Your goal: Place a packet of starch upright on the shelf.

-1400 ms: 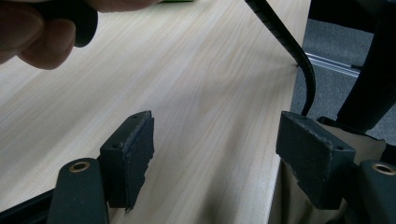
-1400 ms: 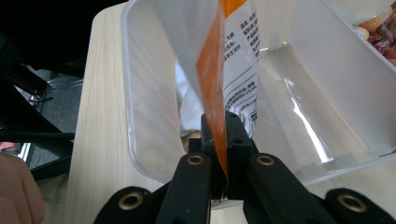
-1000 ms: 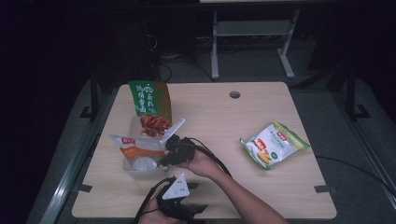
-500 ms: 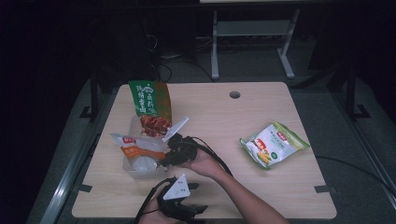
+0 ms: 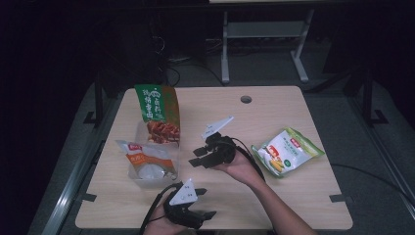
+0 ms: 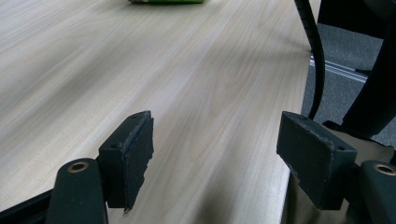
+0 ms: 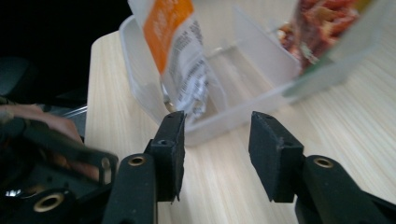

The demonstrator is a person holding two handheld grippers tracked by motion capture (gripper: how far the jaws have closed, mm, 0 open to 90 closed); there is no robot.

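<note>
A clear two-part plastic container (image 5: 139, 182) sits at the table's left. A tall green and red snack bag (image 5: 157, 110) stands in its far compartment. A white and orange packet (image 5: 144, 156) lies in the near one. My right gripper (image 5: 198, 159) is open just right of the container, jaws pointing at it with nothing between them. In the right gripper view (image 7: 215, 149) the container wall (image 7: 224, 119) and the packet (image 7: 180, 56) are close ahead. My left gripper (image 5: 208, 215) rests open at the table's near edge, and in its own view (image 6: 215, 149) it holds nothing.
A green and yellow corn snack bag (image 5: 286, 152) lies flat at the right of the table. A round cable hole (image 5: 245, 99) is near the far edge. Black cable (image 6: 317, 60) trails past the table's edge. A person's hand (image 7: 42, 116) holds the left gripper.
My right gripper has drawn back to the right, away from the container. The white and orange packet has settled into the near compartment. The left gripper has hardly moved.
</note>
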